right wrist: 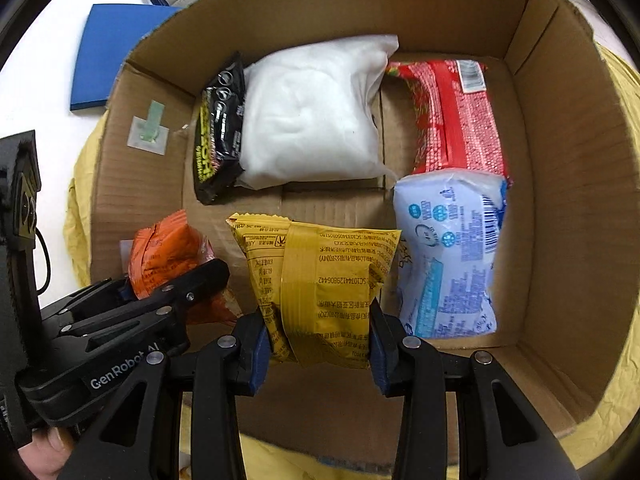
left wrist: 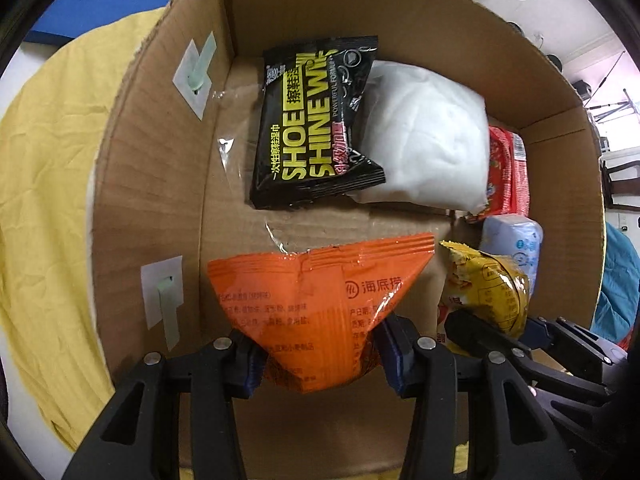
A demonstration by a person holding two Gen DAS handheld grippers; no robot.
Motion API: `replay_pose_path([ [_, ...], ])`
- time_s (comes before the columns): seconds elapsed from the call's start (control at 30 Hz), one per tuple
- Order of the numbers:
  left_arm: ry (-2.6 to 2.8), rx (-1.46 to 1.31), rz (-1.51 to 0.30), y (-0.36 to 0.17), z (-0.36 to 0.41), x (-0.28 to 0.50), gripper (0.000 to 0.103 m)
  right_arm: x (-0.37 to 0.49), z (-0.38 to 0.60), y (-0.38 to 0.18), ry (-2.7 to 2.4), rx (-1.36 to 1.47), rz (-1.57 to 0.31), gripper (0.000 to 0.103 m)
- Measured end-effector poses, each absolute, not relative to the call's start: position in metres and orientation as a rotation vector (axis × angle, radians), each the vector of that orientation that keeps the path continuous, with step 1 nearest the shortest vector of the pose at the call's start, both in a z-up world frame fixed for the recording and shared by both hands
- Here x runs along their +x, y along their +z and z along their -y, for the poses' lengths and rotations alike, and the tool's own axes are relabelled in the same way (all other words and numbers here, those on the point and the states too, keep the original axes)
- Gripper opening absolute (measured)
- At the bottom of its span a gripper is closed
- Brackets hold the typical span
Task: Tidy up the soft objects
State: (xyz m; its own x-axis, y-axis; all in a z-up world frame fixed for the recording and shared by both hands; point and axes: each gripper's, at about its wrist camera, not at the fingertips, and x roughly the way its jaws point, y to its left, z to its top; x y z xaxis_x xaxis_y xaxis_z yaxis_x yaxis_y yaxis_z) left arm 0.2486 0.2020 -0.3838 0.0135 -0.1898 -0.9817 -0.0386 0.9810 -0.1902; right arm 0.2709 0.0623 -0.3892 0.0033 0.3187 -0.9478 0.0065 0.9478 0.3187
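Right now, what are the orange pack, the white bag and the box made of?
Orange pack: glossy plastic film, judging by glare and a crimped seam.
White bag: clear thin plastic over soft white filling, probably cotton; puffy, matte.
Box: brown corrugated cardboard, matte, flute lines visible.

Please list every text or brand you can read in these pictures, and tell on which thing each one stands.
"SHOE SHINE WIP", cut off, "POWERFUL FORMULA": black foil wipes pack.
"海底捞": orange plastic packet in the left tongs.
"GenRobot.AI": left tongs' black body.
Yellow snack bag, light blue pack, red pack: print too small.
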Motion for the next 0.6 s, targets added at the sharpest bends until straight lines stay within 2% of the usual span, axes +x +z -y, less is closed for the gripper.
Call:
replay_pose_path([
  [0.43, -0.051, -0.145, -1.547, -0.382, -0.204, 0.246, 0.045, 0.280, -0.071, -0.408, 0.226, 0.219, -1.575, 0.049],
  [0.53, -0.042, -0.145, -1.534, -0.377, -0.204, 0.243, 0.048, 0.281, -0.072, -0.407, 0.217, 0.202, -1.570, 0.054],
  [0.6, -0.035, -0.142, -1.519, -0.370, -0.202, 0.243, 0.050, 0.278, -0.073, -0.404, 0.210, 0.186, -1.565, 0.061],
])
